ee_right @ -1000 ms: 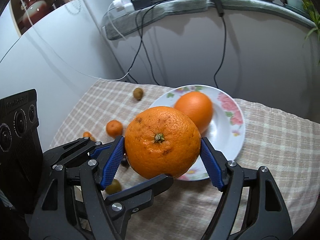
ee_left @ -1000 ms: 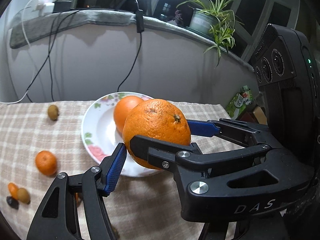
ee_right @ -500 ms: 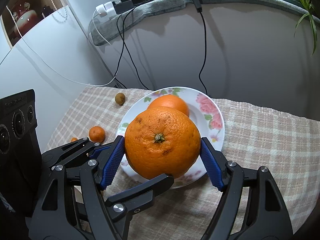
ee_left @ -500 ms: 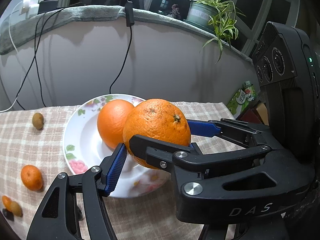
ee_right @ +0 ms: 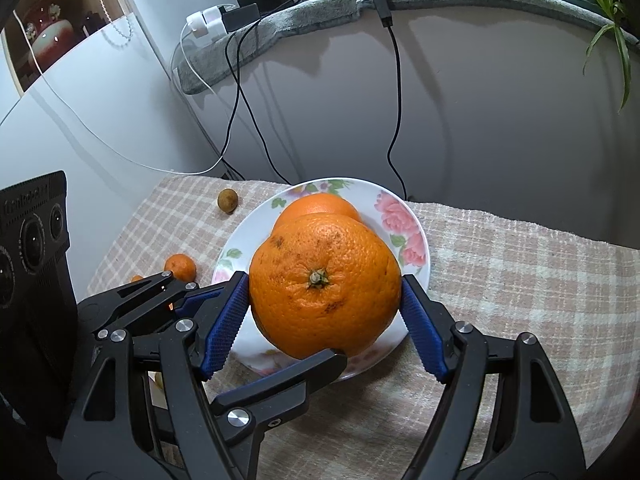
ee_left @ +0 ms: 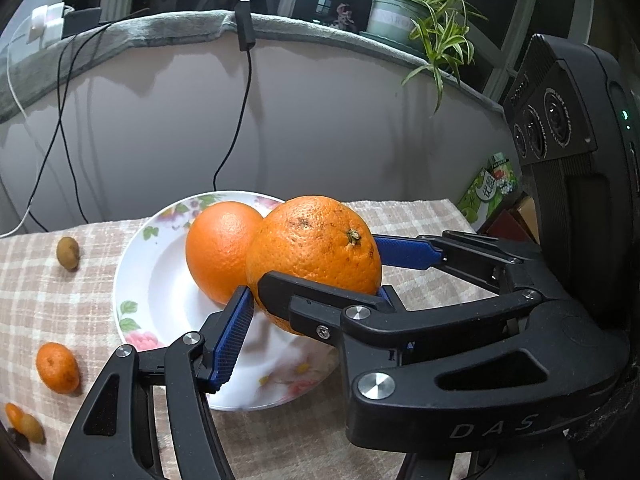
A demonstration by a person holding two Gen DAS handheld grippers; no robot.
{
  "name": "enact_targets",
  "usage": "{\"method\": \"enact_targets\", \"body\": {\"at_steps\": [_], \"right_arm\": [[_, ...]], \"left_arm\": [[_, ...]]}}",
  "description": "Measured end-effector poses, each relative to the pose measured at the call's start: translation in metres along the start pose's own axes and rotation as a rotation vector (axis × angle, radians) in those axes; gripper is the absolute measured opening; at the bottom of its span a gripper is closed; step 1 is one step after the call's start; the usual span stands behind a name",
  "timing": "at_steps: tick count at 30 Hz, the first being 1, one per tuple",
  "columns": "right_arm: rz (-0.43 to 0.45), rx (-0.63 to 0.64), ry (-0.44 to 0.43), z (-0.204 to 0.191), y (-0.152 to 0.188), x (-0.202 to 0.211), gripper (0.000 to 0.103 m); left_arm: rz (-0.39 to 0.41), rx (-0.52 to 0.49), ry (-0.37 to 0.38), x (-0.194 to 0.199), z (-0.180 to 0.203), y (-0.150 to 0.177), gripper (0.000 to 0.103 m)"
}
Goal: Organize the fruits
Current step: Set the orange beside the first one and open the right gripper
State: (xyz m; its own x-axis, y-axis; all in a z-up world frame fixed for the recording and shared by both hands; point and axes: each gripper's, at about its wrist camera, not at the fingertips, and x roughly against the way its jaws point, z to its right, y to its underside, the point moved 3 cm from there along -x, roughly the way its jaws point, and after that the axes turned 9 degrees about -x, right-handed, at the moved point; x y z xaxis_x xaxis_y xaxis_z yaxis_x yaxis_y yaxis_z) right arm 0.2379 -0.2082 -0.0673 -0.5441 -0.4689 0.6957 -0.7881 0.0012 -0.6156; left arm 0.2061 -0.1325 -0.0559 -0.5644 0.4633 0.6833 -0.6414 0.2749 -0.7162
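My right gripper [ee_right: 324, 312] is shut on a large orange [ee_right: 324, 288] with a green stem and holds it over the near part of a white floral plate [ee_right: 416, 240]. The same orange [ee_left: 316, 244] shows in the left wrist view, crossed by the right gripper [ee_left: 384, 276]. A second, smoother orange [ee_left: 220, 248] lies on the plate [ee_left: 160, 280] just behind it. My left gripper [ee_left: 320, 304] is open, its left pad [ee_left: 232, 336] close below the held orange; its right finger is hidden.
On the checked cloth [ee_right: 520, 272] left of the plate lie a small mandarin [ee_left: 56, 368], a brown-green small fruit [ee_left: 68, 252] and tiny fruits [ee_left: 24, 424] at the left edge. A wall with hanging cables [ee_left: 240, 120] stands behind; a potted plant [ee_left: 424, 20] is on the ledge.
Both grippers have moved forward and toward the plate. The held orange now hangs over the plate, close against the second orange. The grip has not changed.
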Motion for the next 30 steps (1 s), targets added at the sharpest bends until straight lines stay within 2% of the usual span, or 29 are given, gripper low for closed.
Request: {"method": "enact_targets", "body": {"at_steps": [11, 30], "right_arm": [[-0.009, 0.015, 0.031, 0.0, 0.004, -0.001, 0.08], [0.049, 0.022, 0.035, -0.018, 0.008, 0.025, 0.081]], "left_arm": [[-0.011, -0.027, -0.034, 0.002, 0.003, 0.005, 0.063], [0.035, 0.006, -0.081, 0.046, -0.024, 0.021, 0.063]]}}
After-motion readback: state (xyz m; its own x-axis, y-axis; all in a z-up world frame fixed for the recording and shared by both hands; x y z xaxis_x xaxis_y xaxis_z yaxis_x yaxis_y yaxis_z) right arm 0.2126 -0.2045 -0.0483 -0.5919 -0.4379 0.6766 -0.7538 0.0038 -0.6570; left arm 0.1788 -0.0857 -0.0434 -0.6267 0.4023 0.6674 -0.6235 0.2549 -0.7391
